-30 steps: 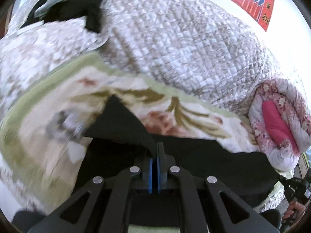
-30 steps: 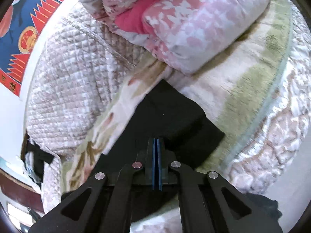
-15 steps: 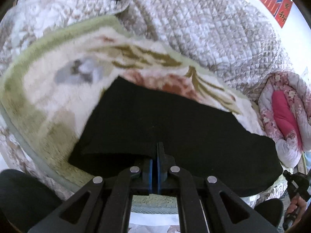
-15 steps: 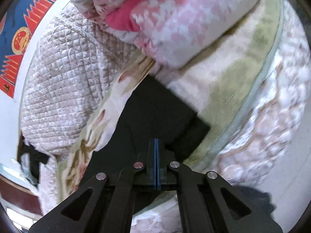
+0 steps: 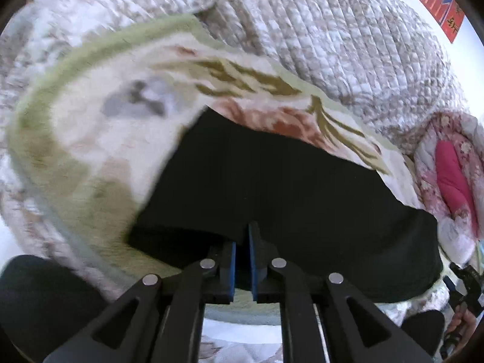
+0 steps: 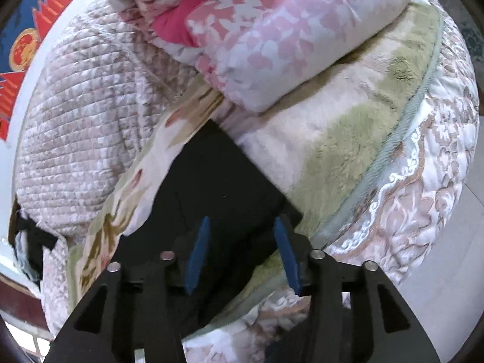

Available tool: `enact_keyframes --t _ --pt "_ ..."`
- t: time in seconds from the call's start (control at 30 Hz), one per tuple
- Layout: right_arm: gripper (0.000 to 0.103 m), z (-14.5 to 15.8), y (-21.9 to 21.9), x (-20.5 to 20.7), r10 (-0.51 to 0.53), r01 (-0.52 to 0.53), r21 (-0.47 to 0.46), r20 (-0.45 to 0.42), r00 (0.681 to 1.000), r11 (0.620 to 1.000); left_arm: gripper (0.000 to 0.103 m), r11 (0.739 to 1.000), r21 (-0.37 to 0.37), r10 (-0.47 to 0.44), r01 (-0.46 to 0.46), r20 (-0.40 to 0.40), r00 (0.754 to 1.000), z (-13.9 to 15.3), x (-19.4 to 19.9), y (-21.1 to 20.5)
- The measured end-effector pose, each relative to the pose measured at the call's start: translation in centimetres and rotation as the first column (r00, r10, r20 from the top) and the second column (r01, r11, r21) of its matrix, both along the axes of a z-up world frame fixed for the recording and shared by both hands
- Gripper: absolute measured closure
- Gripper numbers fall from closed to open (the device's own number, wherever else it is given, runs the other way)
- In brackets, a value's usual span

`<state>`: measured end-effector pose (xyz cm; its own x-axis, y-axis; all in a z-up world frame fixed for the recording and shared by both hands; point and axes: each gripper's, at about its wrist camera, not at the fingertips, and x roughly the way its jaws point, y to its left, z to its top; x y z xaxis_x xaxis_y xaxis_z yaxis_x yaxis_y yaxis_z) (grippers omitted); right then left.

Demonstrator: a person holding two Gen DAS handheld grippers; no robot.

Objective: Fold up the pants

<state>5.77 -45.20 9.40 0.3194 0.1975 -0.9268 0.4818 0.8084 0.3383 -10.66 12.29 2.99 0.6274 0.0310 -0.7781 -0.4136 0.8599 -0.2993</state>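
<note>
left gripper (image 5: 242,242): fingers just parting, perhaps off pants (image 5: 287,187) | right gripper (image 6: 242,236): fingers just opened, empty

The black cloth pants (image 5: 287,187) look matt and smooth. Under them lies a cream and green flowered fleece blanket (image 6: 341,133), plush and fuzzy. The grey-beige quilted bedcover (image 5: 348,48) is stitched in small puffed squares. The pink flowered padded quilt (image 6: 272,39) looks soft. The gripper fingers (image 6: 196,251) carry matt blue pads on black plastic with shiny metal rivets.
</note>
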Motion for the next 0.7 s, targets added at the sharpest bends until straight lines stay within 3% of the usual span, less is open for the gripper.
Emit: enact_keyframes --t 0.1,0.2,0.37,0.47,0.5,0.53,0.57,0.7 --pt "0.057 -0.9 -0.4 0.4 -0.003 0.003 -0.002 -0.01 1.0 1.0 0.09 0.992 0.11 0.051 -0.058 0.066 0.997 2.4 -0.8 0.0" --pt "0.057 -1.8 -0.7 0.9 -0.021 0.021 -0.004 -0.026 0.999 1.0 0.089 0.984 0.161 0.058 -0.079 0.129 0.99 4.4 -0.7 0.3" --pt "0.053 -1.7 -0.9 1.1 -0.051 0.05 -0.043 -0.04 0.998 0.998 0.089 0.984 0.156 0.059 -0.084 0.157 0.986 5.1 0.0 0.7" --pt "0.051 -2.0 -0.8 1.6 -0.03 0.028 -0.045 -0.058 0.998 0.999 0.083 0.993 0.114 0.002 -0.017 0.125 0.992 4.1 0.9 0.3" --pt "0.054 -1.9 -0.6 1.9 -0.013 0.01 -0.048 -0.056 0.998 0.999 0.082 0.996 0.089 -0.032 0.022 0.107 0.994 3.5 1.3 -0.3" --pt "0.079 -1.8 -0.6 2.0 -0.006 0.003 -0.058 -0.052 0.999 0.998 0.082 0.996 0.066 -0.067 0.061 0.09 0.994 2.8 1.7 -0.8" --pt "0.096 -1.7 -0.6 2.1 0.005 -0.007 -0.058 -0.046 0.999 0.998 0.082 0.994 0.052 -0.1 0.097 0.069 0.993 2.0 2.2 -1.6" --pt "0.098 0.0 -0.6 1.8 0.028 -0.028 -0.037 0.011 1.0 0.999 0.082 0.983 0.013 -0.185 0.185 0.017 0.983 0.0 3.4 -3.9"
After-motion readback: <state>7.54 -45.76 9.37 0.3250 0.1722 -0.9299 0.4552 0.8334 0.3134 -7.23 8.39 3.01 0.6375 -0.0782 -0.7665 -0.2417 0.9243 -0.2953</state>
